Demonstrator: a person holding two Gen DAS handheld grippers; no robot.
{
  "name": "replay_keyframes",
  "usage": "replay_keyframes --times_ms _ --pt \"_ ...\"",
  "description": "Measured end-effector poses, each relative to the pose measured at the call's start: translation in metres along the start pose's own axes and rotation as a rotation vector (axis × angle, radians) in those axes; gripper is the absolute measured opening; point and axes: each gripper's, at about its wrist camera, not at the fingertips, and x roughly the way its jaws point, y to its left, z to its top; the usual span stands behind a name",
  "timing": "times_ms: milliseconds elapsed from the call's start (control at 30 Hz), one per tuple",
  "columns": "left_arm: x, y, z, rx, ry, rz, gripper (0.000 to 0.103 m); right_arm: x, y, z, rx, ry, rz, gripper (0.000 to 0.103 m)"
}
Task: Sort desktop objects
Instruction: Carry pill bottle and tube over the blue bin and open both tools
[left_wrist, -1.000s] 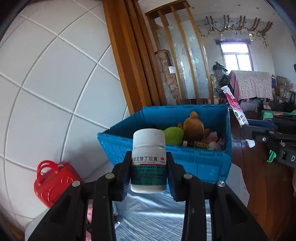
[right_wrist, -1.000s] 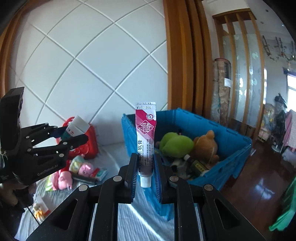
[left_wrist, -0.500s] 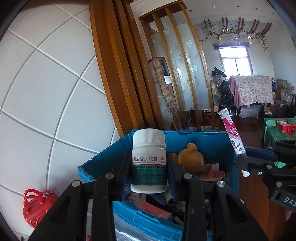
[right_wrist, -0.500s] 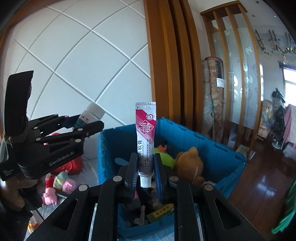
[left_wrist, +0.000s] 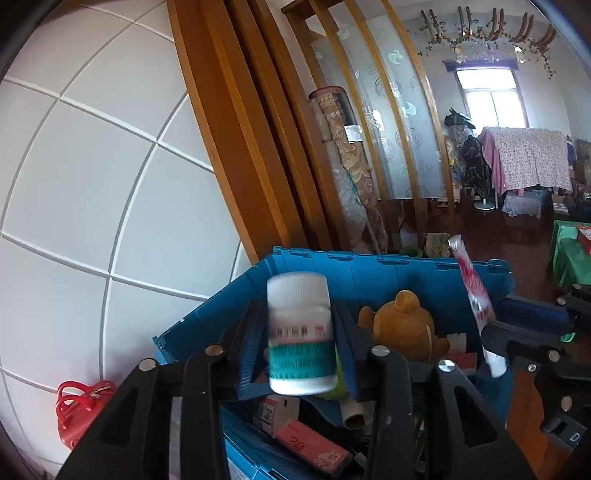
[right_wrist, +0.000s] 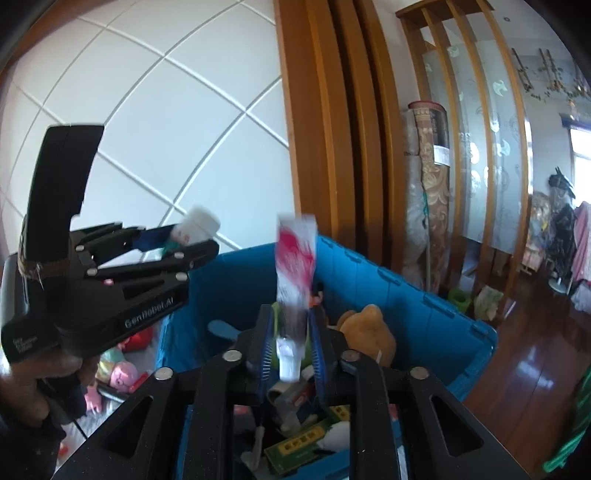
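Room: a white wall (left_wrist: 92, 177) with diagonal grooves is seen on the left, wooden door trim (left_wrist: 236, 147) beside it, a dark wood floor (right_wrist: 535, 354) and a bright window (left_wrist: 489, 98) way in the back.
Bin: a blue plastic bin (left_wrist: 369, 264) sits right under both grippers, open on top and pretty full.
Bin contents: a brown teddy bear (left_wrist: 402, 326), a pink bar-shaped pack (left_wrist: 314, 448), a green block with yellow squares (right_wrist: 303, 445) and other bits too jumbled to be told apart.
Left gripper (left_wrist: 299, 347): jaws are opening; gaps can be seen between the blue pads and the bottle, so it isn't squeezed.
Bottle: a white pill bottle (left_wrist: 299, 332) with a green band and white cap is caught blurred between the left pads, upright, over the bin's near-left corner. In the right view it's seen at (right_wrist: 194, 229).
Right gripper (right_wrist: 291, 350): jaws are opening too; the tube is between the pads but a gap shows on each side.
Tube: a red-and-white tube (right_wrist: 295, 273), cap end down, is blurred between the right pads, above the middle of the bin. It's also seen from the left camera at (left_wrist: 474, 295).
Hand: a person's hand (right_wrist: 40, 384) is wrapped round the left gripper's handle.
Off to the side: a red bag (left_wrist: 79, 410) by the wall, and pink toys (right_wrist: 122, 373) lying left of the bin.
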Motion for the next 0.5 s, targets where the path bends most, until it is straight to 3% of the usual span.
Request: replay_keyframes --times_ms 33,67,167,500 --pt "-0.001 0.000 -0.002 -0.001 -0.009 0.023 0.085 0.000 -0.002 0.001 0.003 -0.009 -0.007 0.037" --pt "-0.004 0.000 -0.003 -0.004 -0.029 0.045 0.095 -0.001 -0.002 0.002 0.001 -0.023 -0.015 0.044" --pt "-0.009 0.002 -0.005 -0.016 -0.061 0.060 0.099 -0.005 -0.003 0.003 -0.011 -0.052 -0.024 0.053" --pt "-0.011 0.003 -0.004 -0.032 -0.080 0.074 0.099 -0.025 -0.002 0.000 -0.003 -0.097 -0.023 0.058"
